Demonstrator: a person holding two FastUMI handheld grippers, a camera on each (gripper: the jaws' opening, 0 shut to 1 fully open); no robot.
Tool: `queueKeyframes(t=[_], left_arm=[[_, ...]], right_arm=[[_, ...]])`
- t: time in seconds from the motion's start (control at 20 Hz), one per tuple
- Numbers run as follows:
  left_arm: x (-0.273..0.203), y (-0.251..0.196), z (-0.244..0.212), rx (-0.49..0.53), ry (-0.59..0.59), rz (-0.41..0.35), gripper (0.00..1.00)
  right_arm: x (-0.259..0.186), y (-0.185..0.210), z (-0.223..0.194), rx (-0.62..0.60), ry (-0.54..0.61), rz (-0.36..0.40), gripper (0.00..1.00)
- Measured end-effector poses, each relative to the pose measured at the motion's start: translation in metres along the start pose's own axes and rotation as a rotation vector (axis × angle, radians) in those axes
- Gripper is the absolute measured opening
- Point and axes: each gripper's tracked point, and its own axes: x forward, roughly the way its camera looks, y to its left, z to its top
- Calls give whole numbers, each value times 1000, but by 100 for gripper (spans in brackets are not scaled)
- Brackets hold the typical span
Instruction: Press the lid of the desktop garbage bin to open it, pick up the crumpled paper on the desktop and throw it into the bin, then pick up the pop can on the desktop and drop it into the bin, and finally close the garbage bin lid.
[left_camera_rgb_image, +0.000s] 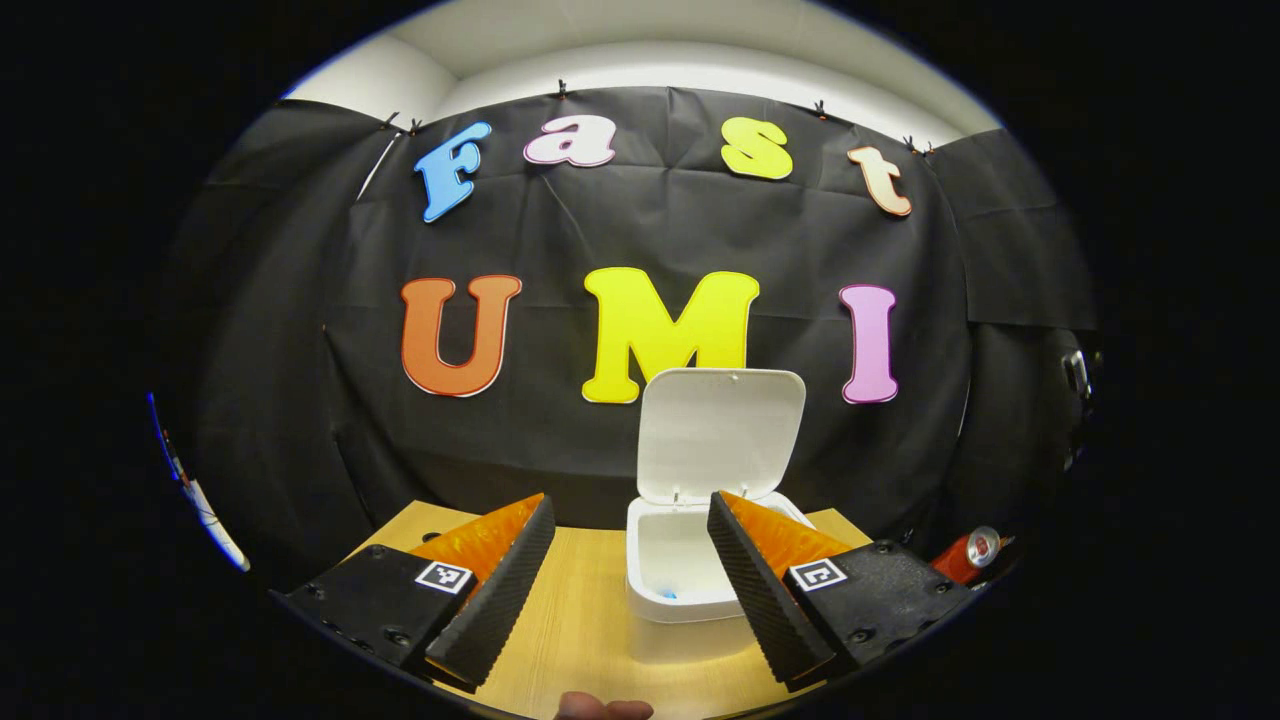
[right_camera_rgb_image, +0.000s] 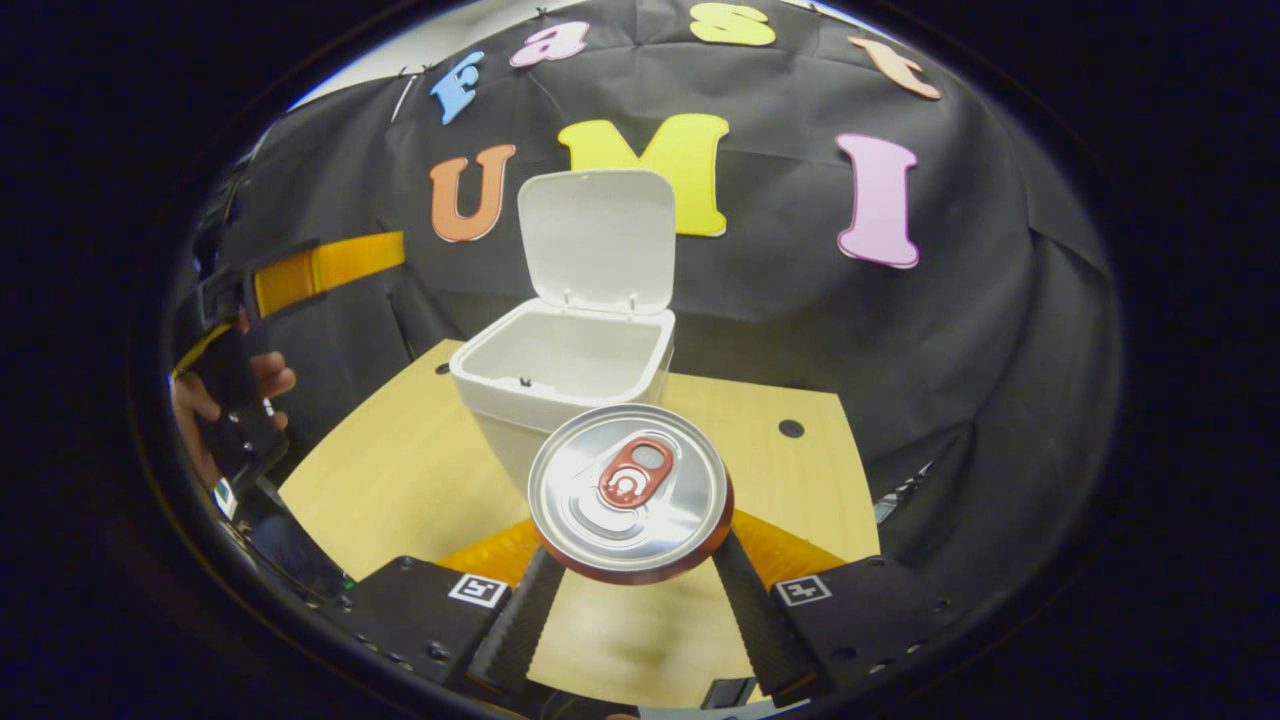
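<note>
The white desktop bin (left_camera_rgb_image: 690, 590) stands on the wooden table just ahead of my left gripper (left_camera_rgb_image: 630, 505), whose fingers are open and hold nothing. Its lid (left_camera_rgb_image: 718, 430) stands upright, hinged at the back. A small blue bit (left_camera_rgb_image: 668, 594) shows low inside the bin. In the right gripper view, my right gripper (right_camera_rgb_image: 635, 555) is shut on the red pop can (right_camera_rgb_image: 630, 490), whose silver top faces the camera. The can hangs in front of the open bin (right_camera_rgb_image: 560, 375), below its rim and above the table. The same can (left_camera_rgb_image: 968, 553) shows at the far right of the left gripper view.
The wooden table (right_camera_rgb_image: 400, 470) has small dark holes near its back corners (right_camera_rgb_image: 791, 428). Black cloth walls close in behind and beside it. A hand holding the other gripper (right_camera_rgb_image: 250, 330) is at the left of the right gripper view, off the table's left edge.
</note>
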Motion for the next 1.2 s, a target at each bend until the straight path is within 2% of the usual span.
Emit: queueKeyframes(t=[0.1,0.25,0.5,0.7,1.2], left_arm=[[-15,7,4,12,-14,23,99],[-32,18,12,31,-35,58,99],[-55,21,9,-6,-26,86,99],[-69,27,16,7,-39,115,99],[-93,51,19,19,-47,203,99]], right_arm=[[2,-1,22,-3,-21,-12,82],[12,8,49,13,-36,9,81],[34,23,82,-31,-51,42,82],[54,35,108,-69,-64,58,82],[103,56,123,-111,-25,82,82]])
